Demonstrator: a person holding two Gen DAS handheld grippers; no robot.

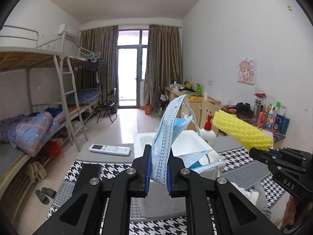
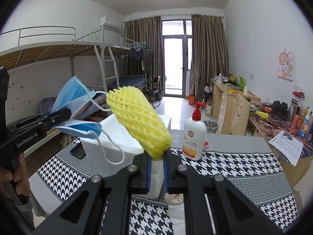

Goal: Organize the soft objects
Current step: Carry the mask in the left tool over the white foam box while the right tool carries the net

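My left gripper point(image 1: 158, 152) is shut on blue face masks point(image 1: 168, 129), held up above a white foam box point(image 1: 193, 143). The masks and the left gripper point(image 2: 67, 115) also show at the left of the right wrist view, with white ear loops hanging down. My right gripper point(image 2: 157, 156) is shut on a yellow foam fruit net point(image 2: 138, 119), held above the table. That net point(image 1: 242, 131) and the right gripper point(image 1: 254, 150) show at the right of the left wrist view. The white foam box point(image 2: 109, 145) stands between both grippers.
A houndstooth cloth point(image 2: 225, 162) covers the table. A white lotion pump bottle point(image 2: 193, 137) stands right of the box. A white remote point(image 1: 109, 149) and a dark phone point(image 2: 77, 150) lie left of it. Bunk beds at the left, desks at the right.
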